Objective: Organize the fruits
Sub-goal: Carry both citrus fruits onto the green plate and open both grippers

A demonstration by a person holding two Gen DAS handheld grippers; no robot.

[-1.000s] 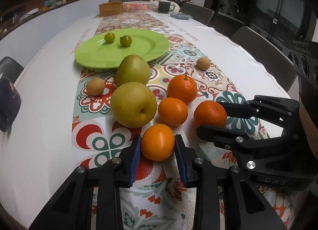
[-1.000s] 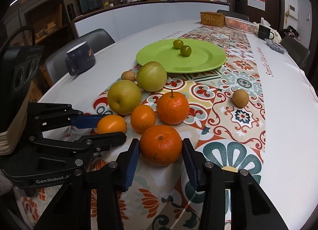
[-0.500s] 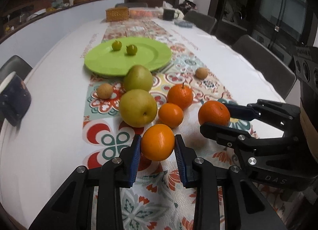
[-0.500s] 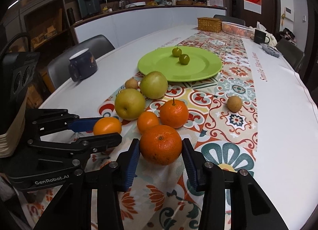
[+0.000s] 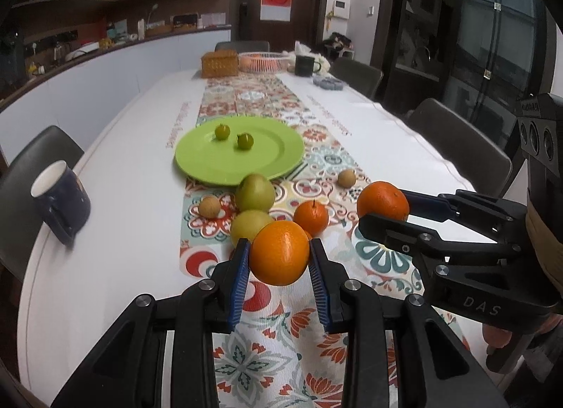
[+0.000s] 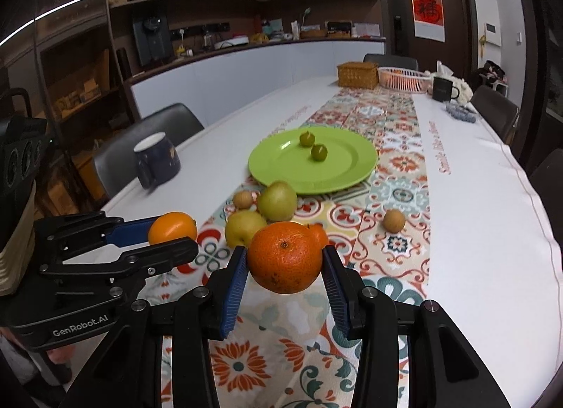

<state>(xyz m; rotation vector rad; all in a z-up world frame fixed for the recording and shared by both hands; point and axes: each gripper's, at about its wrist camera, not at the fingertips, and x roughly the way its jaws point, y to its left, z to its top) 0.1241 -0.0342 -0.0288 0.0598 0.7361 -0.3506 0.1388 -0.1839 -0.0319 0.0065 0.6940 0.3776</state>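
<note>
My left gripper [image 5: 279, 263] is shut on a smooth orange [image 5: 279, 252] and holds it above the patterned runner. My right gripper [image 6: 284, 267] is shut on a larger dimpled orange [image 6: 284, 262], also lifted; it shows in the left wrist view [image 5: 383, 201]. On the runner lie two yellow-green pears [image 5: 254, 192] [image 5: 250, 225], an orange with a stem [image 5: 311, 218] and two small brown fruits [image 5: 209, 206] [image 5: 347, 177]. Beyond them a green plate [image 5: 267, 161] holds two small green fruits [image 5: 222, 132] [image 5: 245, 141].
A dark blue mug [image 5: 63, 207] stands near the table's left edge. At the far end are a wicker box [image 5: 220, 63], a pink basket [image 5: 262, 61] and a dark mug [image 5: 304, 65]. Chairs [image 5: 457, 142] line both sides of the table.
Both grippers have risen from the table, each with its orange clamped, and the views now look further down the table. The other fruits have not moved.
</note>
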